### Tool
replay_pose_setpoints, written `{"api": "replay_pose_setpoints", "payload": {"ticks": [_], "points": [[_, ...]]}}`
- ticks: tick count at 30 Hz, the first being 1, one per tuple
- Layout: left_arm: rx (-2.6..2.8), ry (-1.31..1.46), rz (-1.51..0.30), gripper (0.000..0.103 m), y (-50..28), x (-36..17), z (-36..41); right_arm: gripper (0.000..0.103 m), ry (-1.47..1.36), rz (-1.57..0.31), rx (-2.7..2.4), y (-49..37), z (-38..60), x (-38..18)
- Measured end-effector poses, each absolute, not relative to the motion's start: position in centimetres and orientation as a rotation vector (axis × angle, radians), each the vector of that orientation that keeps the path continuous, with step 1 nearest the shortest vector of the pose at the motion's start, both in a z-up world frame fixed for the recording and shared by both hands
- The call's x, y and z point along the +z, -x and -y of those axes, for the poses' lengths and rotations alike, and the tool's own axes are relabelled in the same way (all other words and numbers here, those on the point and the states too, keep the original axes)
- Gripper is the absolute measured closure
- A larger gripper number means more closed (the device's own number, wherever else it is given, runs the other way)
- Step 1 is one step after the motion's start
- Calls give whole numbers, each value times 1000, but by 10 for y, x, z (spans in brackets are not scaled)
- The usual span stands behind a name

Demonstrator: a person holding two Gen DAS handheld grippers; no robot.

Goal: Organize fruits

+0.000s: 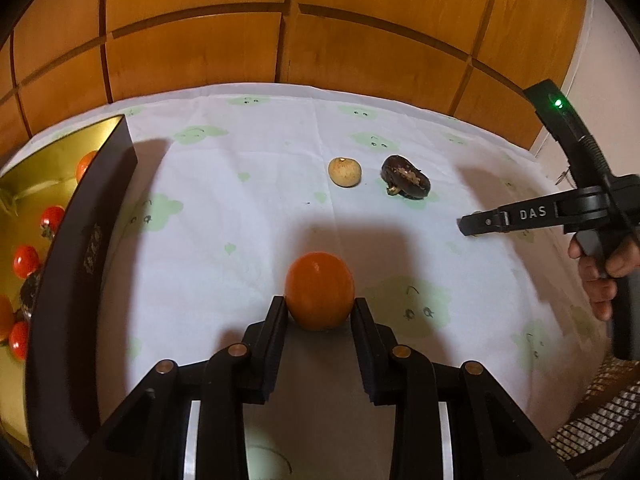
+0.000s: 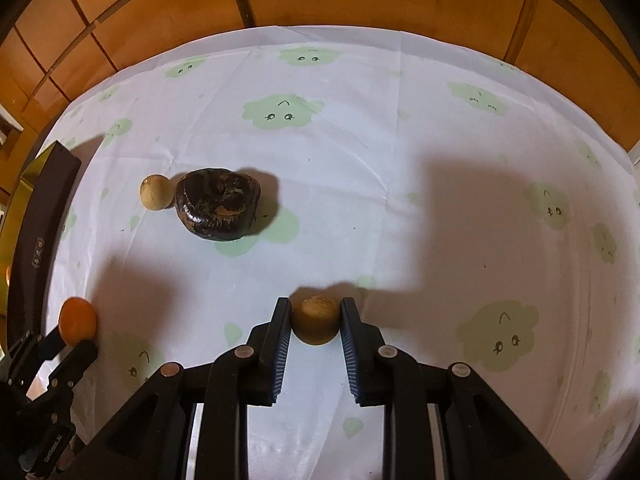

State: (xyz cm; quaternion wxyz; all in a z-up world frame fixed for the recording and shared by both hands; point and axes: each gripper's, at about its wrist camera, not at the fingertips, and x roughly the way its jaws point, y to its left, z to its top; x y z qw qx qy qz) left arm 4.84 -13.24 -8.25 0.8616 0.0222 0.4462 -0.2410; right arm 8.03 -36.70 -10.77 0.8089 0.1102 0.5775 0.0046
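At frame edge: box [image 1: 56, 264] cut off | left claw [image 1: 320, 306] grips orange [image 1: 320, 290] | right claw [image 2: 315, 312] grips longan [image 2: 315, 320]

White letters "DAS" stand on the right hand-held gripper [image 1: 466, 226] — box label (gold) unreadable.

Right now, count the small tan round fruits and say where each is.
2. One tan fruit lies on the tablecloth beside the dark fruit; the other tan fruit sits between the right gripper's fingers. The box may hide more.
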Motion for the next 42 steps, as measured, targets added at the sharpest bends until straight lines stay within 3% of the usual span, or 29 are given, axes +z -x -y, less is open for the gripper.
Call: {"api": "replay_pose_setpoints", "payload": {"ticks": [3, 4, 11, 18, 20, 24, 31, 42], "points": [[-516, -43, -918, 74, -42, -72, 128, 78, -223, -1238, 14, -81, 368, -108], [-517, -40, -910, 85, -40, -67, 126, 78, -217, -1238, 13, -81, 367, -108], [-502, 26, -846, 86, -38, -31, 100, 78, -185, -1237, 1, -82, 353, -108], [-509, 47, -915, 86, -45, -47, 97, 78, -171, -1243, -7, -80, 344, -109], [-510, 45, -935, 82, -45, -52, 99, 78, -179, -1249, -6, -82, 345, -107], [-523, 33, -955, 61, -47, -55, 105, 78, -178, -1260, -7, -88, 346, -108], [-664, -47, -959, 43, -43, -53, 140, 78, -179, -1271, -2, -94, 345, -107], [-736, -68, -1014, 41, -65, -61, 193, 78, -173, -1274, -3, -97, 348, -103]]}}
